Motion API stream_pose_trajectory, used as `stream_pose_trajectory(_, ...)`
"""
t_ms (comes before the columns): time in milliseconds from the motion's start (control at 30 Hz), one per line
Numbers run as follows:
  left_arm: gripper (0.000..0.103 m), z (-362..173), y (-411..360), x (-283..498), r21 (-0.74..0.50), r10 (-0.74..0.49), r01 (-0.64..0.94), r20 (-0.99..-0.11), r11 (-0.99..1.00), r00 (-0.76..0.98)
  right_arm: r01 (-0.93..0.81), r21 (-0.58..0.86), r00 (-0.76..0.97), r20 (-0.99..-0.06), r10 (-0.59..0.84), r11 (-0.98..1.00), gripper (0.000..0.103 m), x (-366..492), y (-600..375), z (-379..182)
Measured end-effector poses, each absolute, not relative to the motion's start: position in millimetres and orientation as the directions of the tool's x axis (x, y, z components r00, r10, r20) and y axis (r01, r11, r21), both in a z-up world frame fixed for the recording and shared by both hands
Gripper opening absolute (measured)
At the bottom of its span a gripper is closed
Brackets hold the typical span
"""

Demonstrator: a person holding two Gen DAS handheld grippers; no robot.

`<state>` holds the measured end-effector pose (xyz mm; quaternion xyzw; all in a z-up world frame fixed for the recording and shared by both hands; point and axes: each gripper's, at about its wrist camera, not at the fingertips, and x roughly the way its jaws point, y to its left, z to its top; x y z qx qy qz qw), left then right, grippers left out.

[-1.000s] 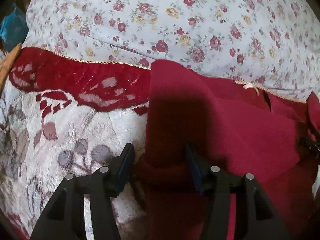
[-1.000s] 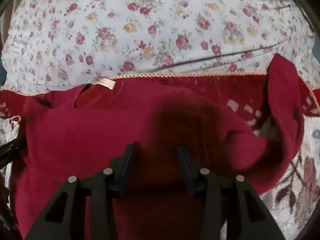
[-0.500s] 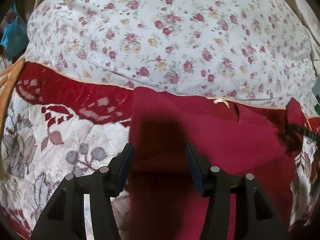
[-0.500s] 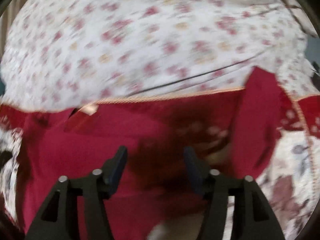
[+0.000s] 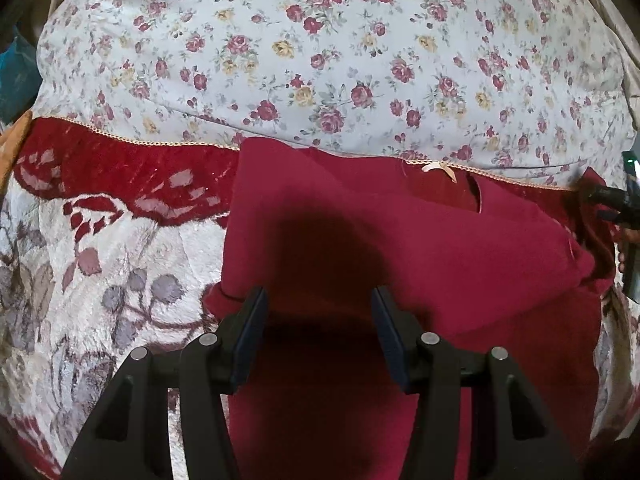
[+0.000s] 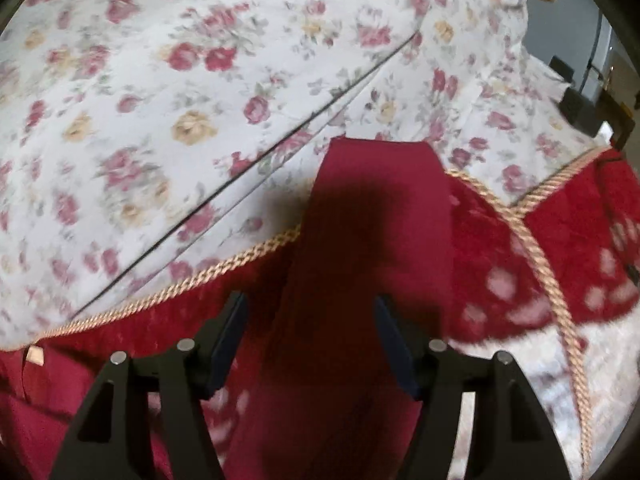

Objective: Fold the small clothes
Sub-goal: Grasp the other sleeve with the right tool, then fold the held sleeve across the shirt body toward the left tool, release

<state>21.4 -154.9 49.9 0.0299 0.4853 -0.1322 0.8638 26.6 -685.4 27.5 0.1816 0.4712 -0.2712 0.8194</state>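
A small dark red garment (image 5: 400, 248) lies on a patterned red and white blanket (image 5: 100, 248), its cream neck tag (image 5: 440, 168) toward the far edge. My left gripper (image 5: 318, 320) is open, its fingers wide apart over the folded lower part of the garment. My right gripper (image 6: 312, 336) is open above a long red strip of the garment (image 6: 372, 240), perhaps a sleeve, that reaches onto the floral sheet. The right gripper's tip also shows at the right edge of the left wrist view (image 5: 616, 204).
A white floral sheet (image 5: 320, 48) covers the bed beyond the blanket's gold braided edge (image 6: 520, 216). Blue cloth (image 5: 16, 72) sits at far left. Dark objects (image 6: 580, 108) stand past the bed at the right.
The right gripper has swung right and away from the garment body, now over the strip near the blanket's corner. The left gripper has pulled back slightly; the garment lies flatter.
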Motion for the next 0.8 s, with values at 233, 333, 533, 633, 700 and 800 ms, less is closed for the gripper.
stream_pose_trajectory(233,0.031,47.6,-149.4,23.3,-0.073,-0.192,0.250,-0.848,0.966,0.494,0.605,-0.066,0.340,-0.880,-0.332,0.794,0.036,44.2,-695.0,7.7)
stream_pose_trajectory(333,0.031,50.7,-144.5,22.8,-0.090,-0.202,0.239,-0.843,0.967,0.498,0.585,-0.007,0.388,-0.876,-0.287,0.811,0.009,33.4,-696.7,21.4)
stream_pose_trajectory(533,0.031,66.5,-126.1,20.4,-0.130,-0.214,0.192,-0.822,0.973,0.528,0.368,0.340,0.643,-0.766,0.028,0.865,0.009,-5.4,-655.0,89.0)
stream_pose_trajectory(633,0.031,76.4,-116.6,19.1,-0.175,-0.234,0.159,-0.804,0.972,0.546,0.133,0.398,0.688,-0.697,0.204,0.908,0.009,-13.5,-585.5,126.8)
stream_pose_trajectory(700,0.031,82.2,-111.8,17.5,-0.208,-0.254,0.146,-0.793,0.967,0.554,0.003,0.397,0.672,-0.681,0.292,0.918,0.009,-14.2,-535.5,137.3)
stream_pose_trajectory(800,0.031,88.3,-109.2,14.4,-0.234,-0.273,0.143,-0.777,0.962,0.567,-0.175,0.388,0.609,-0.680,0.410,0.905,0.010,-16.5,-451.9,131.7)
